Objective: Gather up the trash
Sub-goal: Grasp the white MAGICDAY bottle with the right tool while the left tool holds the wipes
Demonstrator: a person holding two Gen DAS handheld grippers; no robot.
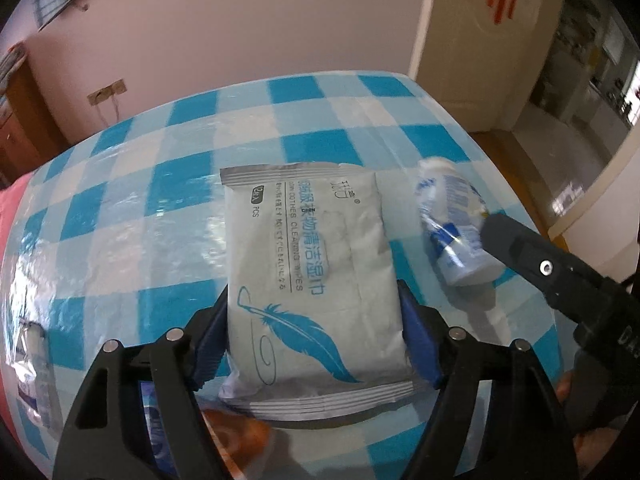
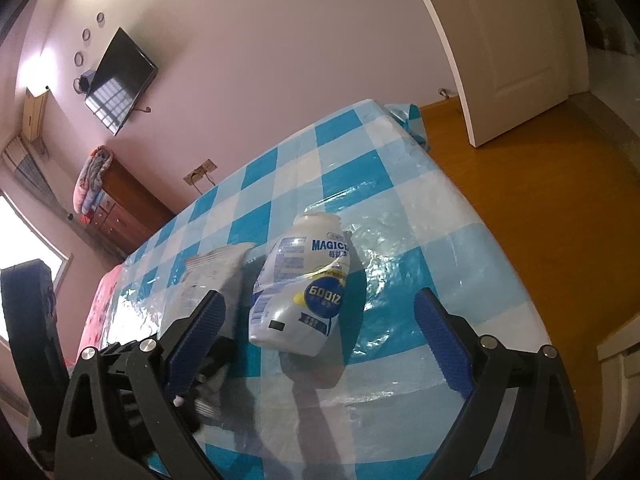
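A grey wet-wipes pack (image 1: 308, 280) with a blue feather print lies on the blue-and-white checked tablecloth (image 1: 160, 208). My left gripper (image 1: 312, 344) has its blue pads on both sides of the pack and is shut on it. A small white bottle (image 2: 300, 284) with a blue label lies on its side right of the pack; it also shows in the left wrist view (image 1: 456, 220). My right gripper (image 2: 320, 320) is open, its jaws wide on either side of the bottle and just short of it. The pack's edge shows in the right wrist view (image 2: 212, 276).
Another wrapper or bottle (image 1: 36, 372) lies at the table's left edge, and an orange item (image 1: 240, 436) sits under the left gripper. The table's right edge drops to a wooden floor (image 2: 540, 200). A white door (image 2: 512, 40) and a wall stand behind.
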